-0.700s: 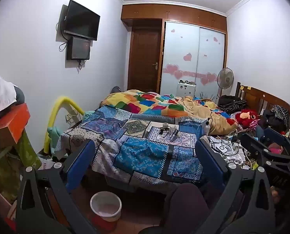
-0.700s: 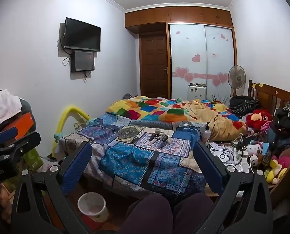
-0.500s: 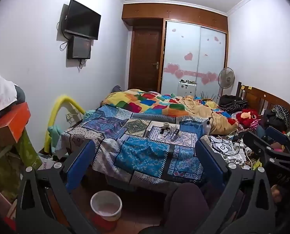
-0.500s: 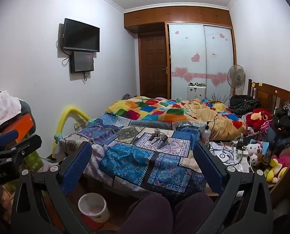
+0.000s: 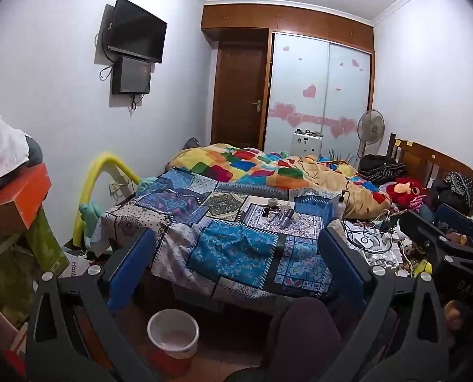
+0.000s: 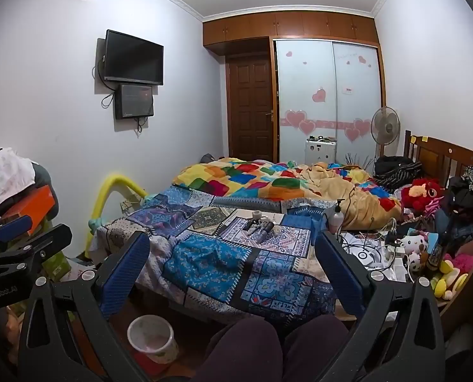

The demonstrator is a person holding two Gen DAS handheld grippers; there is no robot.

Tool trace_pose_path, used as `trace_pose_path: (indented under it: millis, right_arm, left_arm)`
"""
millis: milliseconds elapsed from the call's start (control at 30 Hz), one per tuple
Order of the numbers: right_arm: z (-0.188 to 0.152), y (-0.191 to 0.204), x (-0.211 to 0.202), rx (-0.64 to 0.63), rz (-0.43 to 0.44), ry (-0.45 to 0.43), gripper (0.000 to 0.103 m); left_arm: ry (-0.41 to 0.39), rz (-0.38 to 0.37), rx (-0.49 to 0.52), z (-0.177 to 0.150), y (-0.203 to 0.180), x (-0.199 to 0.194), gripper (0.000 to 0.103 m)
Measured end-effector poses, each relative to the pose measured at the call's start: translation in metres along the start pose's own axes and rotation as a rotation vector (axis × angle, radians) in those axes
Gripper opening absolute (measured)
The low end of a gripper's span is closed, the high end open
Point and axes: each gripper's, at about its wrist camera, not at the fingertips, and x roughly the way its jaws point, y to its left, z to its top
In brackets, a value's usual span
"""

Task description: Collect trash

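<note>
- Blue-padded left gripper point(image 5: 236, 267): jaws fully wide, nothing btwn.
- Right gripper point(image 6: 233, 264): same, wide, empty.
- White bin point(image 5: 173, 331) on floor below bed point(image 5: 236, 248); small items point(image 6: 261, 227) on quilt.

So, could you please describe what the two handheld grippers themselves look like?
Both match: the left gripper and right gripper have black frames with triangular cut-outs, silver screws and blue ribbed finger pads. White lettering marks the left gripper's body in the right wrist view.
</note>
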Motion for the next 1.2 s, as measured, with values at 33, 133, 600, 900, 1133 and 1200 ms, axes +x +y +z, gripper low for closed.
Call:
trace_pose_path:
  millis: [33, 133, 600, 900, 1133, 1200]
  right_arm:
    - [-0.0001, 0.0000, 0.0000, 0.000, 0.000, 0.000, 0.103]
    - [-0.0004, 0.0004, -0.0002, -0.001, 0.000, -0.001, 0.103]
    - [-0.0017, 0.0016, -0.0007, -0.001, -0.001, -0.001, 0.103]
    - [-0.0015, 0.0018, -0.0014, -0.002, -0.001, -0.002, 0.103]
    - [-0.0019, 0.0024, -0.0018, -0.002, -0.001, -0.003, 0.103]
    - [-0.0021, 0.0026, -0.0018, -0.002, -0.001, -0.003, 0.103]
  left_arm:
    - [0.000, 0.001, -0.001, 0.0003, -0.0005, -0.0002, 0.103]
    - [0.001, 0.000, -0.001, -0.0007, -0.0006, -0.0005, 0.103]
    - [0.002, 0.001, -0.003, -0.0019, -0.0006, 0.0002, 0.103]
    - [0.003, 0.000, -0.004, -0.0012, -0.0006, 0.0005, 0.103]
    - [0.003, 0.001, -0.004, -0.0004, -0.0006, 0.0003, 0.103]
    - [0.003, -0.002, -0.005, -0.0009, -0.0005, 0.0004, 0.103]
